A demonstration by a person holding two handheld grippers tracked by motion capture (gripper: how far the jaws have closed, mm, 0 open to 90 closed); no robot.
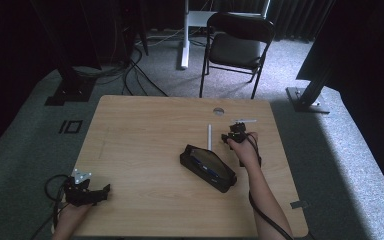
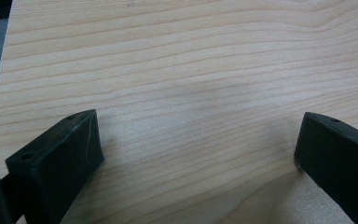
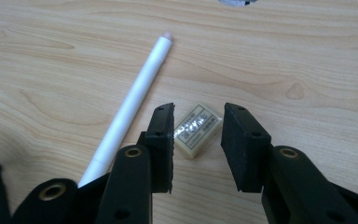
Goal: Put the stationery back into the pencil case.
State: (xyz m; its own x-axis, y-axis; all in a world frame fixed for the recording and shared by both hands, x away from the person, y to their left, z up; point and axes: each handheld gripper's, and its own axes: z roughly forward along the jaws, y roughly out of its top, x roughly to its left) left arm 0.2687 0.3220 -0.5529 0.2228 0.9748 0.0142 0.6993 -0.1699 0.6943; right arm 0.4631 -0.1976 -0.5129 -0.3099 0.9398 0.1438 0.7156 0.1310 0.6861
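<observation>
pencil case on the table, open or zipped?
Open: the pencil case lies with its top gaping, blue contents showing inside, in the high view.

The eraser [image 3: 198, 130] lies just right of the pen [image 3: 135, 98] on the table [image 3: 284, 56].

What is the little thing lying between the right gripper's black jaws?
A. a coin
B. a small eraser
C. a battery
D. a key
B. In the right gripper view, a small eraser in a printed sleeve lies flat on the table between the jaws of the right gripper, beside a white pen; the pads stand apart from it.
</observation>
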